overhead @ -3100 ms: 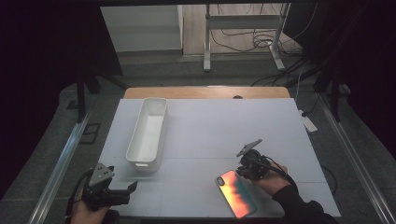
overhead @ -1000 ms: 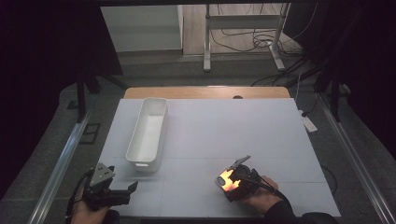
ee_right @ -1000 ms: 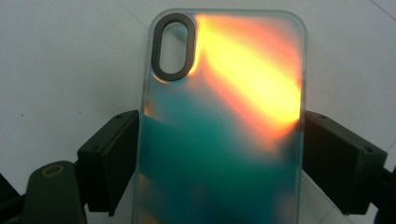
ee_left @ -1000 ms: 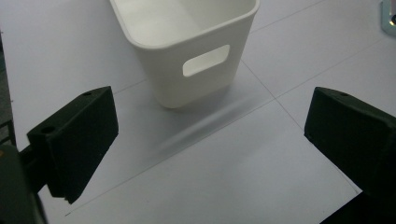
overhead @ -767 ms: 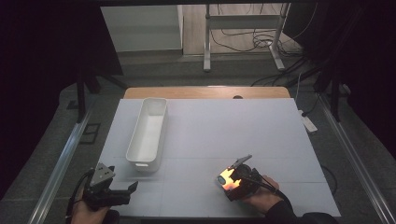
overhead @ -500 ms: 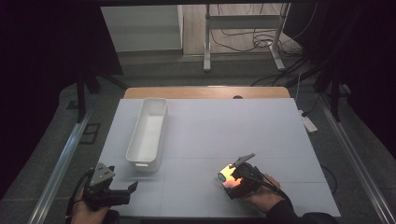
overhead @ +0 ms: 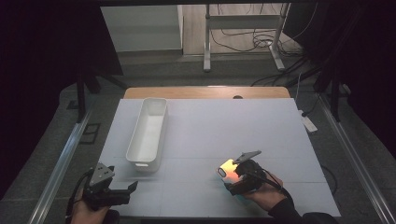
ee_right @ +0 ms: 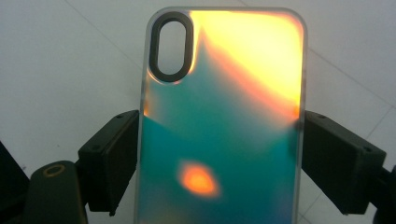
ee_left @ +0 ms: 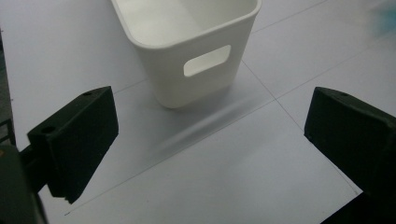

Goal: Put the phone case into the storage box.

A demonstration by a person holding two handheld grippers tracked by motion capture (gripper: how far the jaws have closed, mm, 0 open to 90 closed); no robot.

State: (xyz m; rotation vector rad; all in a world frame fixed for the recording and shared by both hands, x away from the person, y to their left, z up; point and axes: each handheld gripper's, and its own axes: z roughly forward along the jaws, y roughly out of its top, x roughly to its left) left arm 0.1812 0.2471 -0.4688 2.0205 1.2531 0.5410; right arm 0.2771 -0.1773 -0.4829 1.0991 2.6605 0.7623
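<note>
Phone case (ee_right: 219, 116) squeezed across its short sides by right tool (ee_right: 219, 158), long way pointing ahead. White bin (overhead: 148, 133) far off left, nearer left tool (ee_left: 210, 154), open and empty

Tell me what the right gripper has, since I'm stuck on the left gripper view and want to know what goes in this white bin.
Observer: The right gripper has an iridescent phone case between its jaws.
Operator: Gripped properly?
Observer: Both jaws sit against the case's long edges, in the right gripper view.
Operator: And how far is it from the bin?
Observer: The white bin stands well left of it on the table.
</note>
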